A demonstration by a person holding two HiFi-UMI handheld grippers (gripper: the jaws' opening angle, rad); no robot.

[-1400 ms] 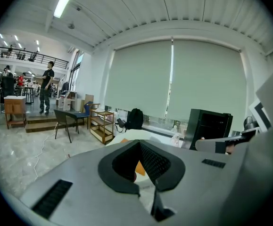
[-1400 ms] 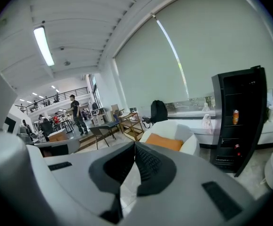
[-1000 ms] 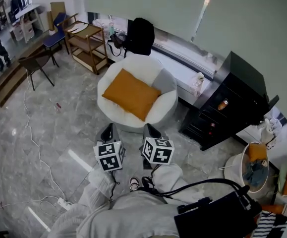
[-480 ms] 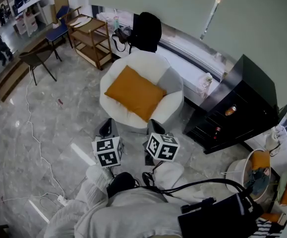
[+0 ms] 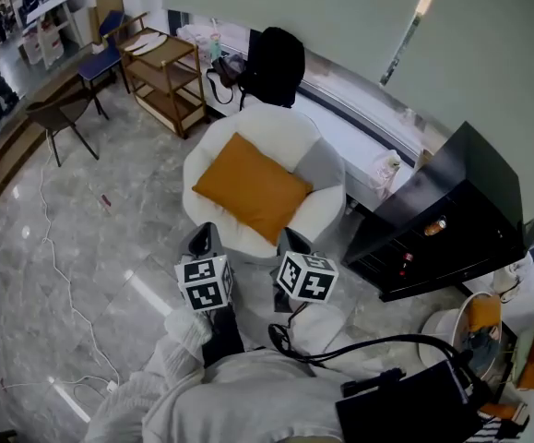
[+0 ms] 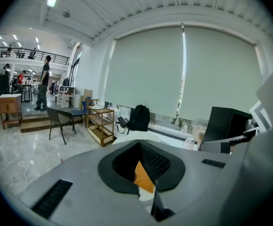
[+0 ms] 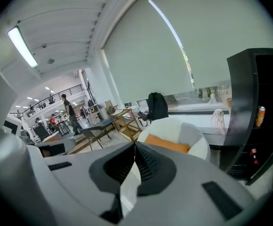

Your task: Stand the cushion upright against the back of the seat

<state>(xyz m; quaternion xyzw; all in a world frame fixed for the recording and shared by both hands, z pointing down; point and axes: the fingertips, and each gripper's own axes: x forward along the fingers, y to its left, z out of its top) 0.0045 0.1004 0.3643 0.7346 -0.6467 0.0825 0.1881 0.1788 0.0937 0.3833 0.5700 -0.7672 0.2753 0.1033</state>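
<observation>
An orange cushion (image 5: 251, 197) lies flat on the seat of a round white armchair (image 5: 248, 129), with a grey pad (image 5: 320, 166) against the chair's back at the right. My left gripper (image 5: 202, 239) and right gripper (image 5: 290, 242) are side by side just short of the chair's front edge, pointing at it. Both are shut and hold nothing. In the left gripper view the cushion (image 6: 143, 178) shows through the wedge below the closed tips (image 6: 139, 144). The right gripper view shows the cushion (image 7: 167, 144) beyond the closed tips (image 7: 135, 146).
A black cabinet (image 5: 451, 210) stands right of the chair. A black backpack (image 5: 274, 63) sits on the window ledge behind it. A wooden trolley (image 5: 160, 77) and dark chair (image 5: 54, 118) are at back left. A white cable (image 5: 59, 266) runs over the floor.
Both grippers have moved forward together and now reach the chair's front edge. The cushion has not moved.
</observation>
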